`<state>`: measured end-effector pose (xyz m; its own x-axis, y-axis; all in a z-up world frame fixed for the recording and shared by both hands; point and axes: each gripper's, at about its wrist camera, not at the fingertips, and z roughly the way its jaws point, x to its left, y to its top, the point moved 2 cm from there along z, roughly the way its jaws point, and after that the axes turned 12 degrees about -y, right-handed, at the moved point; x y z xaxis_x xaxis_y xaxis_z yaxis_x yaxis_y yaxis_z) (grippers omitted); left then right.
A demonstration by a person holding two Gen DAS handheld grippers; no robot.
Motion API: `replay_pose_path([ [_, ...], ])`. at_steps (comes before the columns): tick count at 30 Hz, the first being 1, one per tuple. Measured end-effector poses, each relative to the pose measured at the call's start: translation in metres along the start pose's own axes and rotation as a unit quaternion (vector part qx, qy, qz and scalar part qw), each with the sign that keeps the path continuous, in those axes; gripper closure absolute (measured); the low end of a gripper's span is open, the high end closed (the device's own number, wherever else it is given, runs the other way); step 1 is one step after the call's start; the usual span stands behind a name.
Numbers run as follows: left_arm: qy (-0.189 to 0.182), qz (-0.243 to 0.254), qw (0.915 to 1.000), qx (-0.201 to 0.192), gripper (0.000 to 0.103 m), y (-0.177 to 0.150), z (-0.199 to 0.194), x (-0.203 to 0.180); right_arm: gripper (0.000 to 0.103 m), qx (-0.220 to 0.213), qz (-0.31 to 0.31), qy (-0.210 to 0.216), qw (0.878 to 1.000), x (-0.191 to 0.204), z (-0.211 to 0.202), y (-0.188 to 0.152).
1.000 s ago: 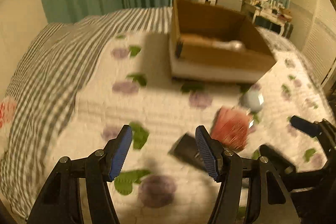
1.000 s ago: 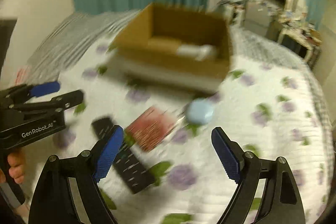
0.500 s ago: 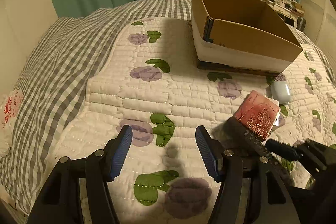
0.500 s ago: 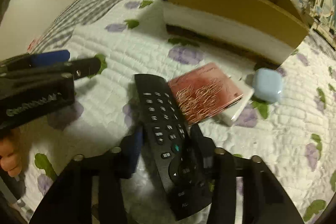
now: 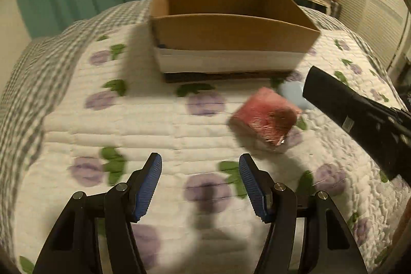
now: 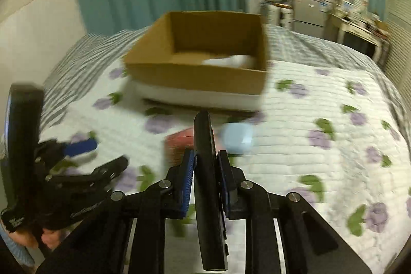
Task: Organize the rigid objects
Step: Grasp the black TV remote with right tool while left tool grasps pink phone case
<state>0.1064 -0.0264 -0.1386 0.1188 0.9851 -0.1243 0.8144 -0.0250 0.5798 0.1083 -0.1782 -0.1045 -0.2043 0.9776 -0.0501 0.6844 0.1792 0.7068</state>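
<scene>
Since the earlier frames the black remote control (image 6: 205, 161) has left the quilt: the right claw (image 6: 205, 171), whose jaws have just been closing, now clamps it on edge between its blue pads, raised over the bed (image 6: 321, 99) with its far end aimed toward the cardboard box (image 6: 195, 78).

From largest to smallest: the bed, under a white quilt printed with purple flowers and green leaves, fills both views. On its far half sits the open cardboard box, brown above and white along its base; the right wrist view shows something pale and blurred lying inside it. Nearer the cameras, the red patterned box (image 5: 267, 120) lies on the quilt in front of the cardboard box. Just beside it, on its far right side, rests the small pale blue case (image 5: 292, 93), partly hidden in the left wrist view by the remote.

The left claw (image 5: 200, 184) is held over bare quilt with its jaws moderately apart and nothing between them.
</scene>
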Motion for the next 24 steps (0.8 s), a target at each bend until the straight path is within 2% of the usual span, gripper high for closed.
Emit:
replay_pose_path([
  [5,-0.019,0.028,0.9993,0.013,0.038,0.005,0.020,-0.026,0.085,0.017,0.032,-0.041,0.998,-0.039,0.016,-0.010],
  [10,-0.051,0.052,0.9972,0.017,0.037,0.015,0.036,-0.047,0.085,0.025,0.057,-0.050,0.997,-0.055,0.028,-0.012],
  [17,-0.051,0.050,0.9965,0.043,0.037,0.028,0.067,-0.053,0.085,0.038,0.080,-0.043,0.995,-0.064,0.041,-0.020],
  [22,-0.018,0.078,0.9956,0.048,0.037,0.026,0.064,-0.061,0.085,0.044,0.079,-0.045,0.995,-0.062,0.046,-0.022],
  [24,-0.008,0.087,0.9955,0.037,0.037,0.025,0.057,-0.063,0.085,0.045,0.080,-0.045,0.995,-0.062,0.046,-0.022],
])
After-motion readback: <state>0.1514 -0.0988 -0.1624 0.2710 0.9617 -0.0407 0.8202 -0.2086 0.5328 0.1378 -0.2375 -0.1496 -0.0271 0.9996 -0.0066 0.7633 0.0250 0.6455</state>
